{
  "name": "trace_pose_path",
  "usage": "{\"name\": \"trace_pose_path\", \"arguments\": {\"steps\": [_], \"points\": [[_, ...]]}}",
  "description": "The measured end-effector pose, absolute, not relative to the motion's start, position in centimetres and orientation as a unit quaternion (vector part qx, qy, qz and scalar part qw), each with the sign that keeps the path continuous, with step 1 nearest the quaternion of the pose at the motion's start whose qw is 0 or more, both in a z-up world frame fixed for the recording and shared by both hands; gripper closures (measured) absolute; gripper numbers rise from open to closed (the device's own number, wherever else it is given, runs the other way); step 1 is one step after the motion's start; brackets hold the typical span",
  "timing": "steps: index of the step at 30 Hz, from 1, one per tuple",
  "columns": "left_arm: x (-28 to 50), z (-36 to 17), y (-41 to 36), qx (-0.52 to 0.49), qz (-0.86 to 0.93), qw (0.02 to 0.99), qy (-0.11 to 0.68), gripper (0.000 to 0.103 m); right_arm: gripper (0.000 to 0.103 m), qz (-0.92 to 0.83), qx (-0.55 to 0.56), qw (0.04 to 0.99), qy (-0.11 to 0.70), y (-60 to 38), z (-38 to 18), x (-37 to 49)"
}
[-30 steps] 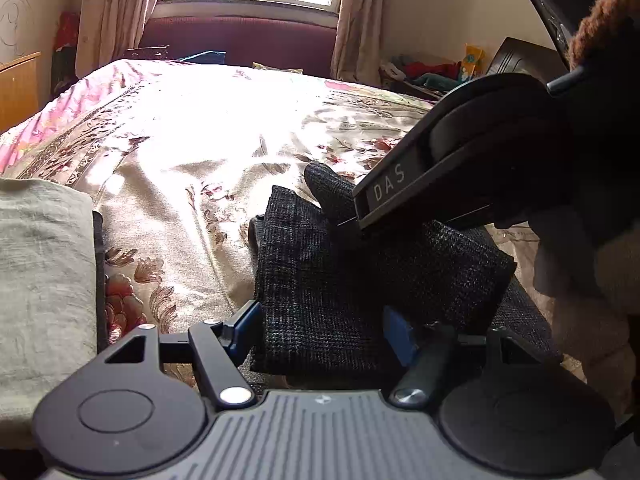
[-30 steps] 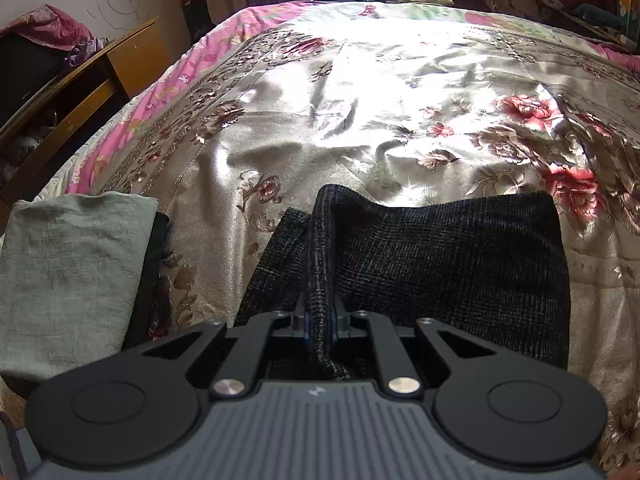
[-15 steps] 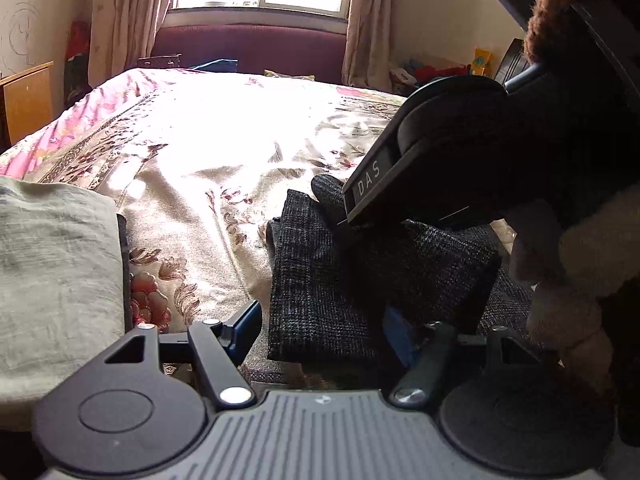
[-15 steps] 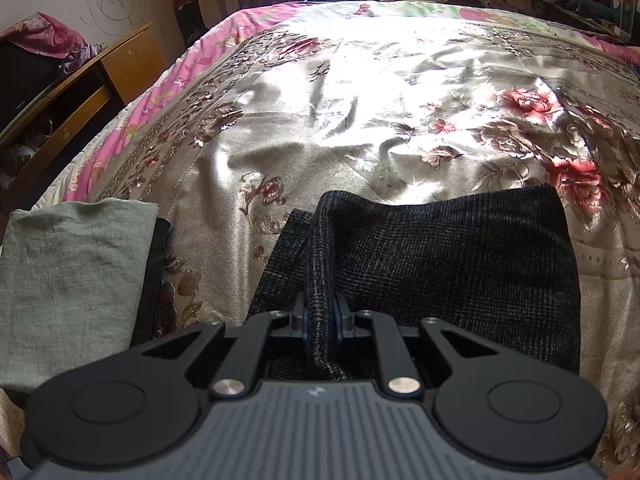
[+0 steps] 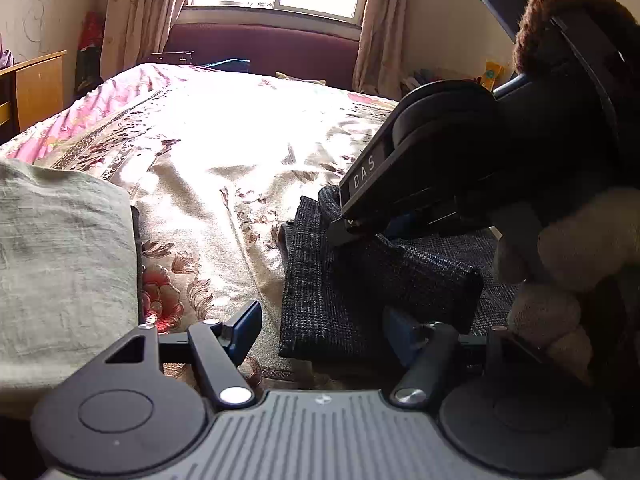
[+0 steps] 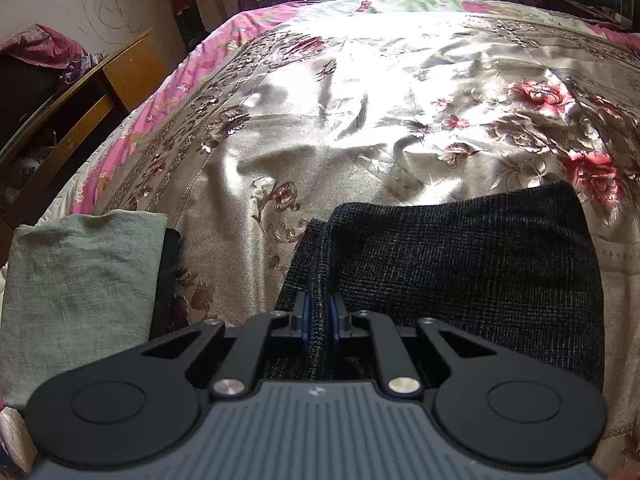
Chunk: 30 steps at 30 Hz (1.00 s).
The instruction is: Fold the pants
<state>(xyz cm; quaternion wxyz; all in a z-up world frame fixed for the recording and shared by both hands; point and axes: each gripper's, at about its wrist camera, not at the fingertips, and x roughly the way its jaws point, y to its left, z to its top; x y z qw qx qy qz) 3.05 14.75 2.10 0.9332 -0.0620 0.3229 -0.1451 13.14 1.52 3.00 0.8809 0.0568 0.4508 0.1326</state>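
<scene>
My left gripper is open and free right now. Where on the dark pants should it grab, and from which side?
Likely the near left corner of the pants, coming from the near bed edge. The folded layers end there in a flat edge just ahead of the open left gripper, while the right gripper is shut on the raised fold.

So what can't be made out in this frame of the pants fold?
- Left wrist view: the right gripper and the hand behind it hide much of the dark pants; its fingertips are hard to separate from the cloth.
- Right wrist view: the gripper body covers the pants' near edge, so the number of folded layers is unclear.
- Both views: a dark item under the green folded cloth shows only as an edge.
</scene>
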Motion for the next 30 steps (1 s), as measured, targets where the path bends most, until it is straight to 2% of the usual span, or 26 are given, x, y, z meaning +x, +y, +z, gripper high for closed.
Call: {"name": "trace_pose_path", "arguments": {"steps": [4, 9, 15, 18, 26, 27, 28, 30], "points": [[2.1, 3.0, 14.7, -0.058, -0.158, 0.938, 0.304, 0.024, 0.095, 0.145, 0.046, 0.879, 0.451, 0.8, 3.6, 13.1], [0.0, 4.7, 14.3, -0.103, -0.218, 0.925, 0.294, 0.024, 0.095, 0.159, 0.080, 0.865, 0.470, -0.3, 4.1, 13.9], [0.3, 5.1, 12.5, -0.086, -0.230, 0.928, 0.279, 0.022, 0.095, 0.177, 0.049, 0.857, 0.481, -0.3, 5.0, 14.4], [-0.1, 4.8, 11.8, -0.046, -0.229, 0.931, 0.279, 0.022, 0.095, 0.191, 0.038, 0.852, 0.486, -0.2, 5.5, 14.5], [0.3, 4.1, 8.4, -0.023, -0.194, 0.945, 0.264, 0.022, 0.095, 0.203, 0.057, 0.835, 0.508, -0.5, 5.4, 15.0], [0.6, 4.0, 8.3, -0.022, -0.184, 0.946, 0.266, 0.024, 0.095, 0.203, 0.060, 0.835, 0.508, -0.5, 5.4, 15.0], [0.7, 4.0, 8.7, -0.030, -0.181, 0.947, 0.265, 0.034, 0.095, 0.203, 0.064, 0.835, 0.508, -0.6, 5.4, 15.0], [0.6, 4.2, 10.1, -0.061, -0.188, 0.946, 0.257, 0.039, 0.095, 0.203, 0.073, 0.836, 0.505, -0.8, 5.6, 15.0]]}}
